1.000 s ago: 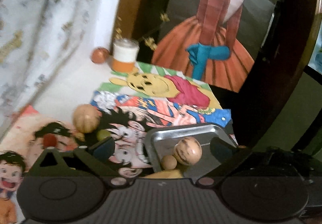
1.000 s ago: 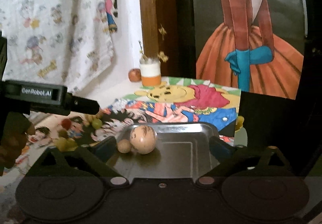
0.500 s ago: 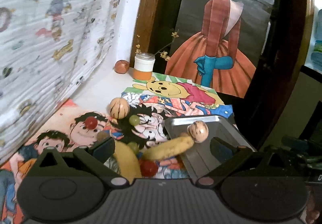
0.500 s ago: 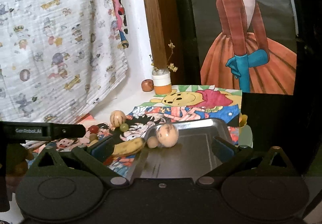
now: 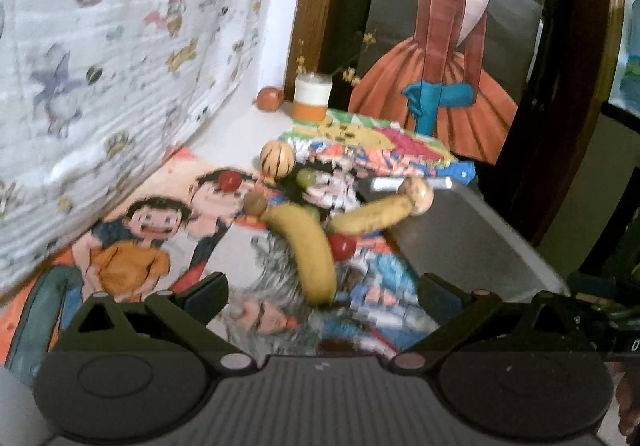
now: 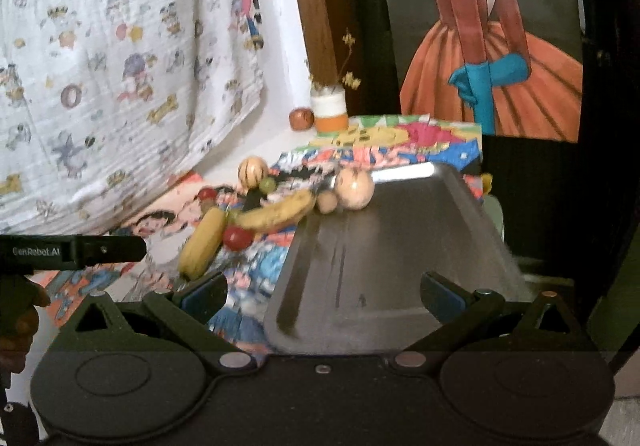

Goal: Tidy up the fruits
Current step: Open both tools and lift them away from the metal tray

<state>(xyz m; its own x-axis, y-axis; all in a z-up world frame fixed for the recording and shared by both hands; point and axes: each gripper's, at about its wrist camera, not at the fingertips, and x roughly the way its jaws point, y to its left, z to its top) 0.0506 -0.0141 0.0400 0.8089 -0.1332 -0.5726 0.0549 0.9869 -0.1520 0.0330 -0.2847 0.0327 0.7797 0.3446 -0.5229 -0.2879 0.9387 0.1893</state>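
Now both tools are sitting further back from the fruit than a sec ago: the left-wrist view was close over the grey metal tray, and it's now taking in the whole spread on the cartoon-print covered counter. That reads as a step back btwn picks, not a carry.

Left tool is spread wide w/ nothing btwn its fingers; right tool is likewise spread and empty, hanging over the tray's near end.

Where the fruit's lying:
- big pale round fruit and small tan round one are resting at the tray's far left corner, touching each other.
- spotted yellow banana is lying w/ one end at the tray rim, beside the small tan one; can't tell if it's leaning on the rim.
- second yellow banana is lying on the counter right ahead of the left tool.
- small red round fruit is tucked btwn the two bananas.
- striped tan round fruit, green grape-like one, another red one and a small brown one are sitting further back, off the tray.

Judging by that, only two pieces are in so far; most is still to go. Nearest banana looks like the left tool's likely next pick. Images are blurry, so both tools are probably moving.
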